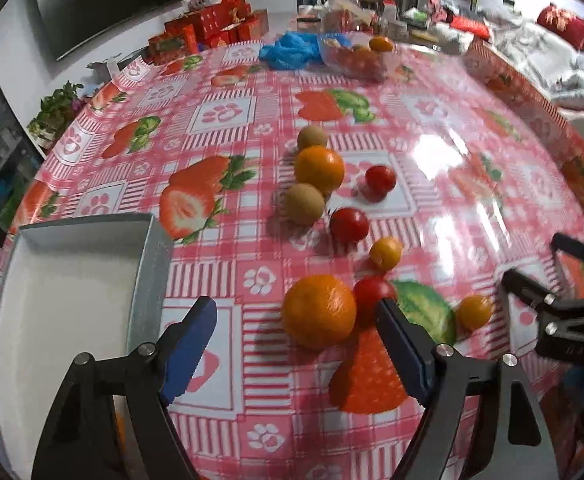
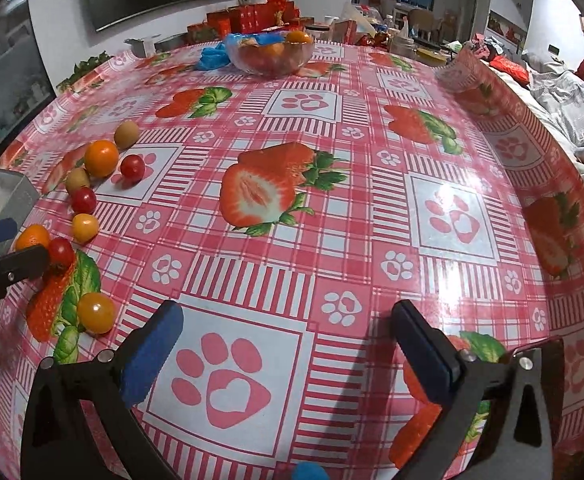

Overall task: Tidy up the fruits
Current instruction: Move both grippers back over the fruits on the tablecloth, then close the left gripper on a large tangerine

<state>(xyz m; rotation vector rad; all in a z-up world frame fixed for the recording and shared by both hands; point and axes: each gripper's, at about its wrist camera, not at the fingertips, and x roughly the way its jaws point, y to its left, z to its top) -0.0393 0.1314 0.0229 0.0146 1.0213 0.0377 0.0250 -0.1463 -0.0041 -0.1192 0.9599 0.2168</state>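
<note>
The fruits sit loose on my strawberry-print tablecloth [image 2: 332,216]: the nearest orange [image 1: 319,311] lies just ahead of my left gripper [image 1: 298,326], whose fingers stand apart around nothing, beside the grey box [image 1: 91,248]. My right gripper [image 2: 287,320] is spread wide over bare cloth, a yellow tomato [image 2: 95,313] to its left.
</note>
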